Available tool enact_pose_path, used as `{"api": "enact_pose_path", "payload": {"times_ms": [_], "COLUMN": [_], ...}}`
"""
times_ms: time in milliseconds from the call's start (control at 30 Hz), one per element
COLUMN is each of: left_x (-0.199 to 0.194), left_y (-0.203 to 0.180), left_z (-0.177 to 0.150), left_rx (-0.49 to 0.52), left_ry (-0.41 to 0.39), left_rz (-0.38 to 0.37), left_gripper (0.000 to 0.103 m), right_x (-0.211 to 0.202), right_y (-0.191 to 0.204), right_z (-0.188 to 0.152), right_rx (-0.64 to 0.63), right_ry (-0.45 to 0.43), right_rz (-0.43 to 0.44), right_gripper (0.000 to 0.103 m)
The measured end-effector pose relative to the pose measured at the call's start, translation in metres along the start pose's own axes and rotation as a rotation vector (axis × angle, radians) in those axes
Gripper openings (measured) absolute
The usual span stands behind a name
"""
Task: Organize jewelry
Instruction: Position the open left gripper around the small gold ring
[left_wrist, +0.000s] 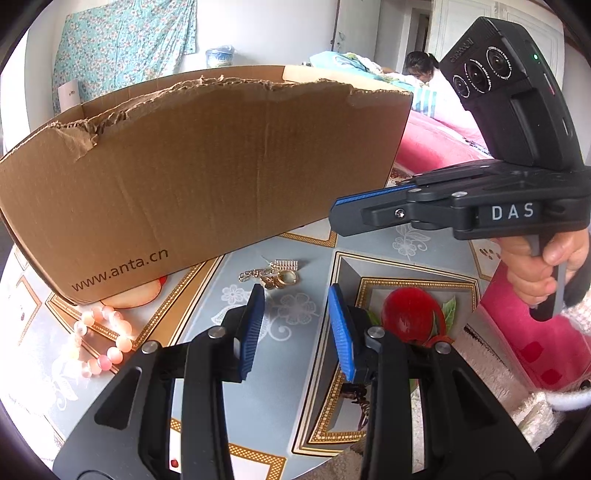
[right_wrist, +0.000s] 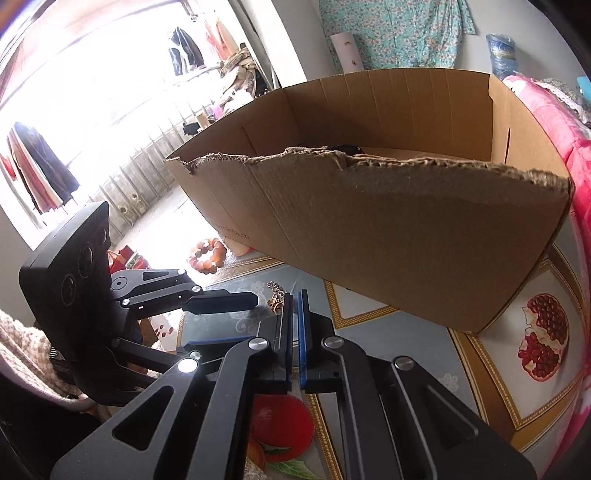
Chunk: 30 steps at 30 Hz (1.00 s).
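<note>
- The right gripper (right_wrist: 295, 295) has its jaws pressed together, with no visible gap; whether anything is pinched between the pads cannot be told.
- A small gold butterfly charm on a chain (right_wrist: 275, 301) lies touching the tip of its left finger.
- The left gripper (left_wrist: 295, 295) stands partly open with nothing between its blue pads (left_wrist: 255, 328), hovering above the patterned tablecloth (left_wrist: 258, 406).
- Just beyond its fingertips a little heap of gold jewelry (left_wrist: 275, 275), rings and chain, lies on the cloth.
- To the left, a pink bead bracelet (left_wrist: 103, 339) lies by the corner of the cardboard box (left_wrist: 207, 173).
- The box, its top edge torn, stands behind the jewelry.
- A hand (left_wrist: 543, 266) holds the right gripper's handle.
</note>
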<state>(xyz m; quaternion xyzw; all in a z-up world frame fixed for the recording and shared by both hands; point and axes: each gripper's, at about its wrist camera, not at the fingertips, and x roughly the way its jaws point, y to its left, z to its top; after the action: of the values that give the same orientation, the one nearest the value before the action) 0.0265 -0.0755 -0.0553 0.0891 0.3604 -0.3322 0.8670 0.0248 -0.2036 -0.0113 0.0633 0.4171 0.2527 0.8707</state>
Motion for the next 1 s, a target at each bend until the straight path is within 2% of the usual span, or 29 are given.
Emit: {"api": "enact_pose_path", "payload": {"times_ms": [133,200,500,567,600,700,1000], "left_x": [0.002,0.003,0.003,0.003,0.003,0.000,-0.001], "left_y": [-0.008,-0.012,-0.017,-0.019,-0.020,-0.018,-0.012], "left_z": [-0.002,-0.002,-0.002,-0.001,-0.001,-0.001,-0.003], "left_rx": [0.022,0.029,0.033,0.031,0.029,0.021,0.021], "left_ry": [0.004,0.008,0.005,0.004,0.003,0.001,-0.002], "left_rz": [0.019,0.027,0.032,0.031,0.030,0.028,0.026], "left_gripper": [0.034,0.034,0.034,0.034,0.034,0.034,0.034], "right_x": [0.009,0.016,0.047,0.047,0.047,0.048,0.010], "right_y": [0.006,0.009,0.021,0.025,0.027,0.038,0.011], "right_z": [0.001,0.004,0.014,0.014,0.013,0.011,0.011], "right_rx": [-0.036,-0.052,-0.148,-0.173,-0.186,-0.226,-0.039], "right_ry": [0.027,0.036,0.102,0.110,0.115,0.118,0.014], "right_rz": [-0.041,-0.048,-0.053,-0.063,-0.061,-0.097,-0.089], "right_gripper": [0.005,0.012,0.013,0.010,0.004,0.002,0.002]}}
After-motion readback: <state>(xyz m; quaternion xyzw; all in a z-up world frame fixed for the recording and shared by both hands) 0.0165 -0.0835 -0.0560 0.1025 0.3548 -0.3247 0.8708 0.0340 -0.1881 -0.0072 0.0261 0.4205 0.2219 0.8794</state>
